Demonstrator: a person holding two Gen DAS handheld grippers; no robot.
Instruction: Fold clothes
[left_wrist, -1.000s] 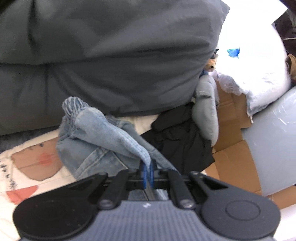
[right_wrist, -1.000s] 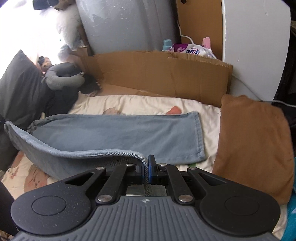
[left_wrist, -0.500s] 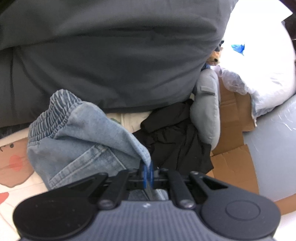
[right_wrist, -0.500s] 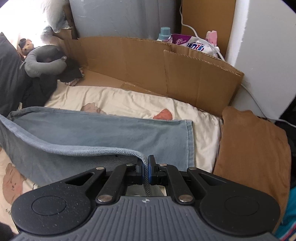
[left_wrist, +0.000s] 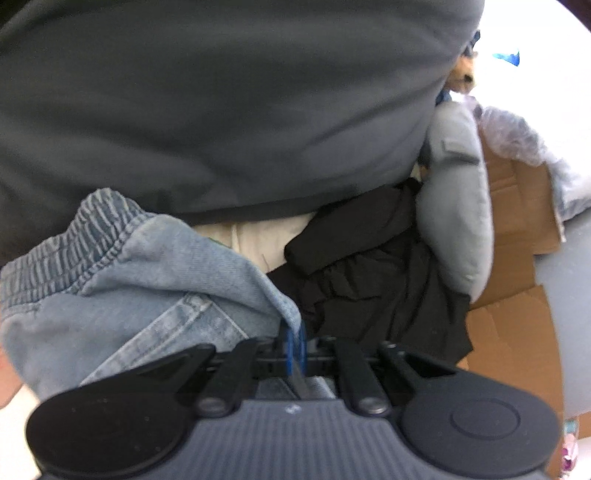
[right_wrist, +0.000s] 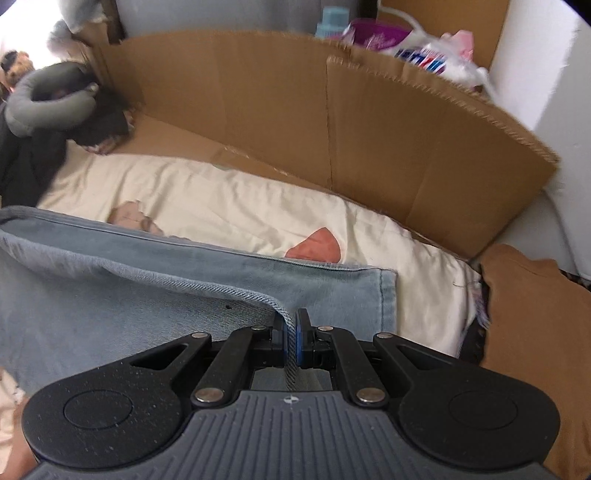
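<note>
bed: cream printed sheet (right_wrist: 236, 206), cardboard wall (right_wrist: 369, 122) along the far side
far left: big dark grey pillow (left_wrist: 221, 103) over my left view
my left claw (left_wrist: 293, 345): pressed together, pinching a fold of the jeans (left_wrist: 122, 291) near the elastic waistband
beside it: black garment (left_wrist: 373, 273), grey neck pillow (left_wrist: 458, 206)
my right claw (right_wrist: 291, 334): pressed together, pinching a hem edge of the jeans (right_wrist: 184, 295), leg flat on the sheet
far right: brown cushion (right_wrist: 532, 332)
</note>
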